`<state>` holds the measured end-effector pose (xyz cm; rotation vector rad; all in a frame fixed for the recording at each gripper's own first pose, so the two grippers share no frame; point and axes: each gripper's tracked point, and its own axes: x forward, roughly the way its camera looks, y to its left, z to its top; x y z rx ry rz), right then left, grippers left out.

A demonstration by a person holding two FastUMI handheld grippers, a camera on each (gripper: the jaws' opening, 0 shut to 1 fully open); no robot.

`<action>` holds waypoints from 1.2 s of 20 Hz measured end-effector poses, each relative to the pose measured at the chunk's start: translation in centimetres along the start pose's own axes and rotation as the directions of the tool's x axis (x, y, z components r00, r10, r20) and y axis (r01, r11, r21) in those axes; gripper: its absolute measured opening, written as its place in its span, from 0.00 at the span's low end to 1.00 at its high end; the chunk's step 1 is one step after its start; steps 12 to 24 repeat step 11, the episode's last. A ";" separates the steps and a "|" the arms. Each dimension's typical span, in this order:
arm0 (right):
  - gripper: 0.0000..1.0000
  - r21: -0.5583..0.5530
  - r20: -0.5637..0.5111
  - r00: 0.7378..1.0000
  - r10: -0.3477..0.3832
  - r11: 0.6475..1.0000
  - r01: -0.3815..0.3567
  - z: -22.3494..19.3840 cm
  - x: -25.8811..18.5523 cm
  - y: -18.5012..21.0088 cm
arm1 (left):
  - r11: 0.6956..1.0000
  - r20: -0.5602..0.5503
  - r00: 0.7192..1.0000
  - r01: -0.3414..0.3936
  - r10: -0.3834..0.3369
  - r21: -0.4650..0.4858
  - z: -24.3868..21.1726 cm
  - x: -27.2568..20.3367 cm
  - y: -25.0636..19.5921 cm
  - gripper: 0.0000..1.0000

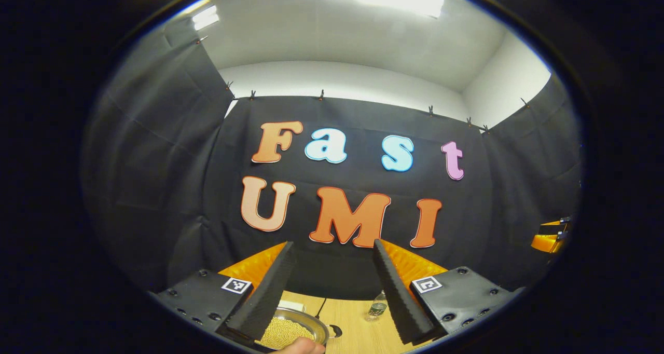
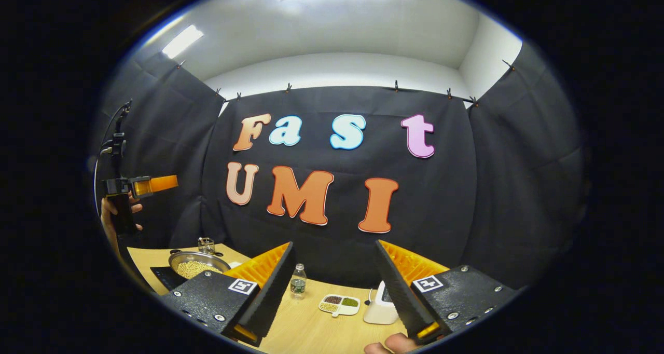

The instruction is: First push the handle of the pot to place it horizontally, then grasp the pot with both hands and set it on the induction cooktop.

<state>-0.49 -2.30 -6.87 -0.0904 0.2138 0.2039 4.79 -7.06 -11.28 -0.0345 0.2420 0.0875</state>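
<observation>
left gripper view, tool: left gripper (image 1: 332,291) is raised and level, its two fingers wide apart with nothing between them.
left gripper view, pot: the pot (image 1: 290,330) full of pale beans lies below and just left of my line, close under the left finger, on the desk (image 1: 358,325).
left gripper view, hidden: the pot's handle is cut off, so i cannot tell its long axis; a small bottle (image 1: 377,307) stands beyond.
right gripper view, tool: right gripper (image 2: 332,297) is also spread, gripping nothing.
right gripper view, pot: the pot (image 2: 198,264) sits toward the desk's far left corner, well apart from me; my left gripper (image 2: 150,185) hangs above that side, so i judge it nearer.
right gripper view, hidden: the dark slab under the pot may be the cooktop; too little of it is visible to say.
</observation>
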 end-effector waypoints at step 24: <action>0.95 -0.023 0.059 0.998 0.019 1.000 -0.018 1.7 1.9 2.2 | 0.998 0.064 0.996 -0.056 0.056 -0.005 1.9 0.2 3.0 0.97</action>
